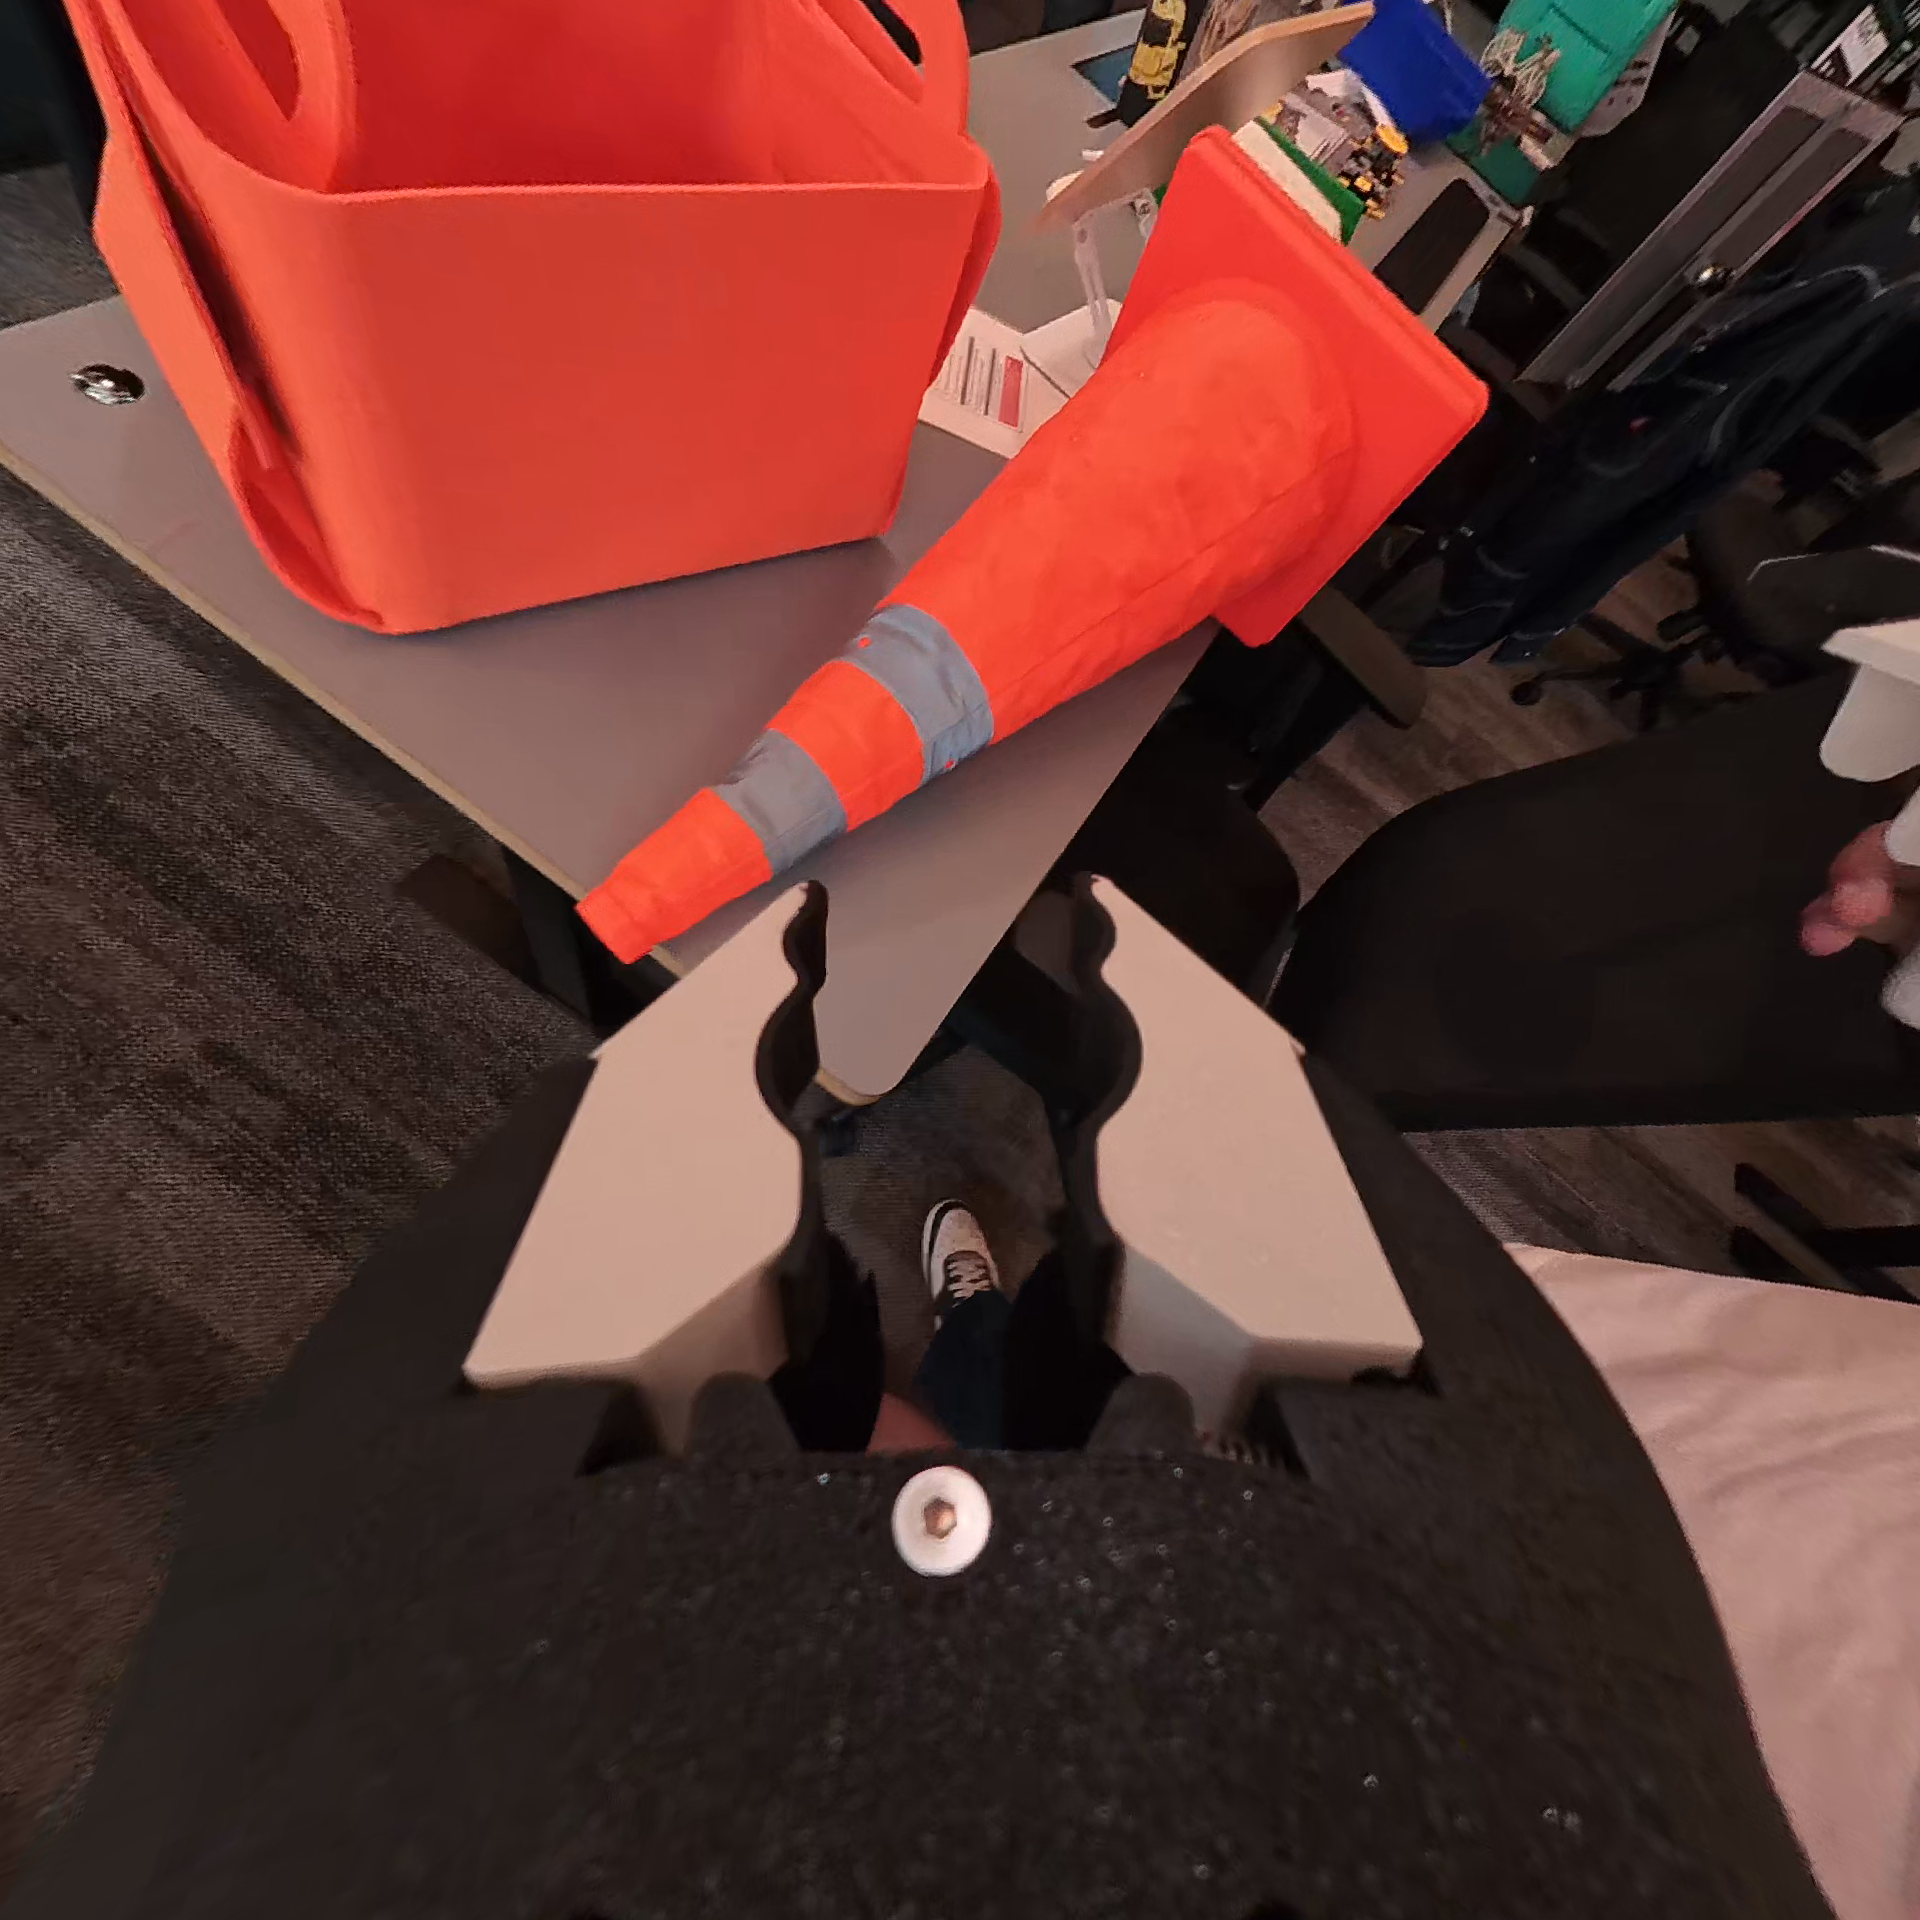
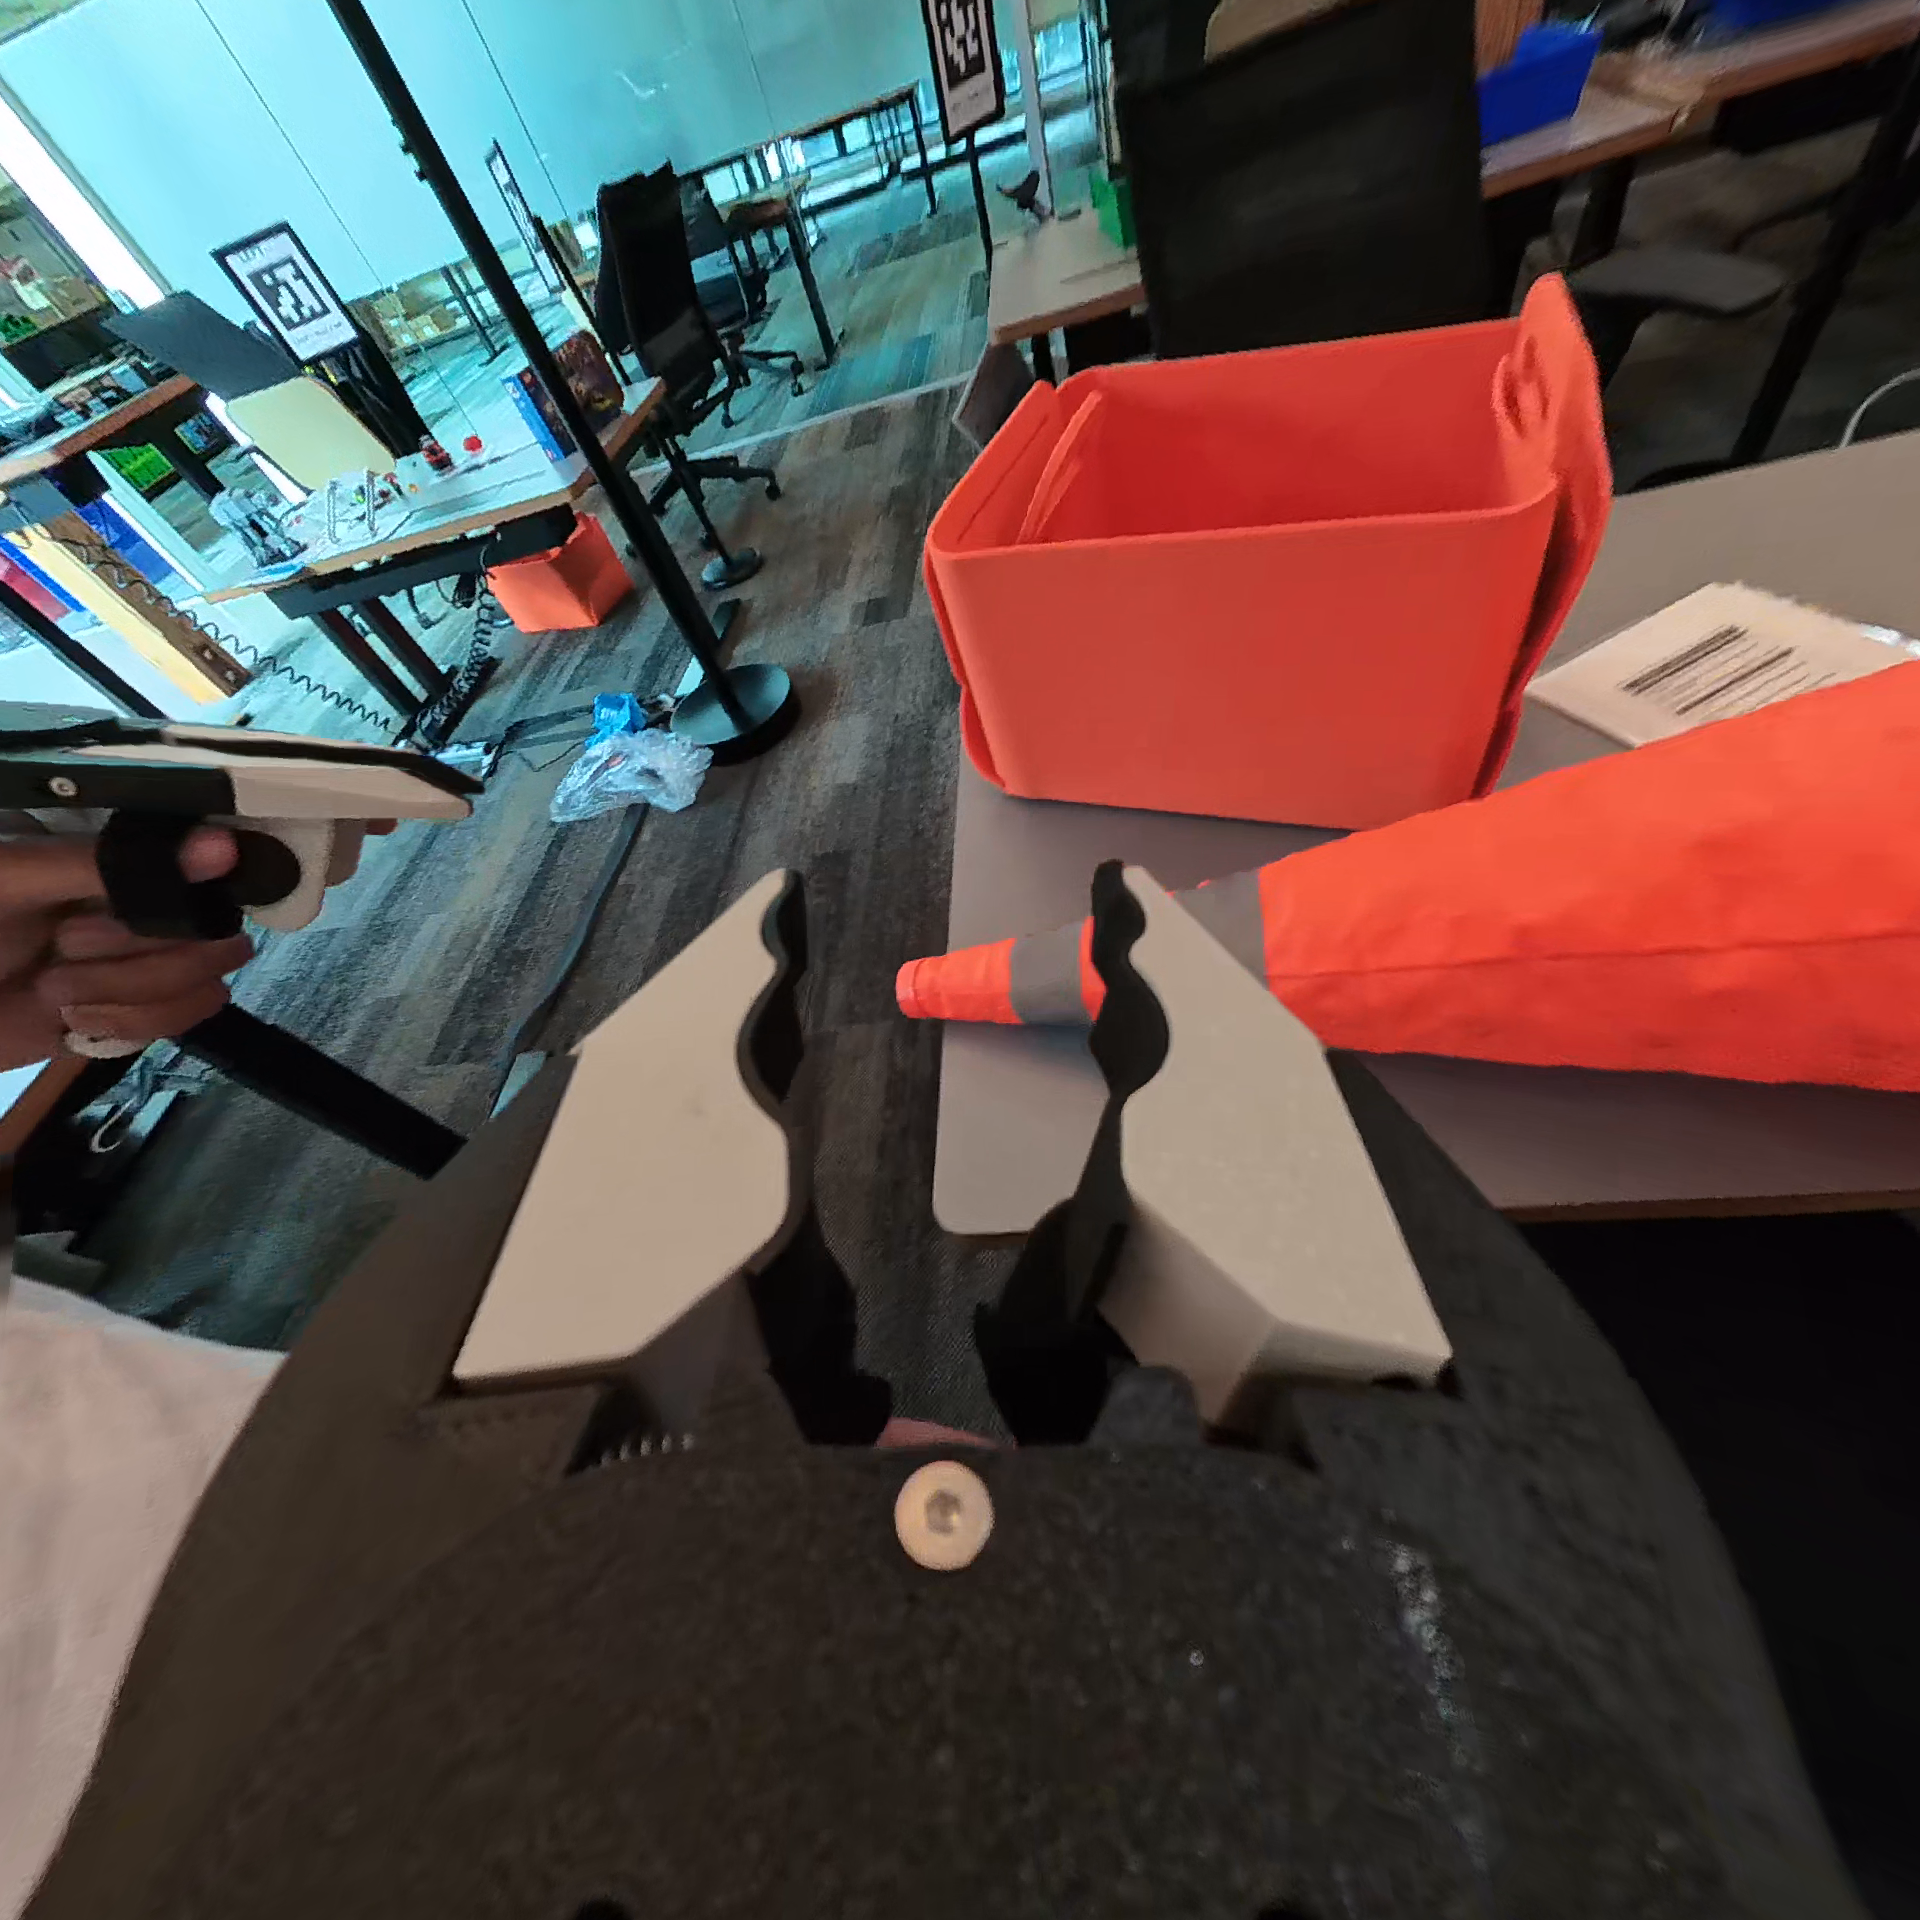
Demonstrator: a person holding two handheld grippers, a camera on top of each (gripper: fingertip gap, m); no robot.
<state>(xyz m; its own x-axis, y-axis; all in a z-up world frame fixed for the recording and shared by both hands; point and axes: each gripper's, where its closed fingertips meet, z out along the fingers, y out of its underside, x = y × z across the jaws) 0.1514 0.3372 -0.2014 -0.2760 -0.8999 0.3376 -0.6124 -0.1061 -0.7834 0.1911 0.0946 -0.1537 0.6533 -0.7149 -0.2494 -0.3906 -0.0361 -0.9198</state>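
Observation:
An orange traffic cone with two grey reflective bands lies on its side on a grey table, its tip at the near corner. An open orange felt bin stands behind it. My left gripper is open and empty, just short of the cone's tip, over the table corner. In the right wrist view the cone points left and the bin stands behind it. My right gripper is open and empty, its right finger in front of the cone's banded tip. The left gripper shows at far left, held by a hand.
A printed sheet lies on the table beside the bin. A black chair stands right of the table corner. A white stand with a tan board is behind the cone. Carpeted floor, a black pole base and other desks lie to the left.

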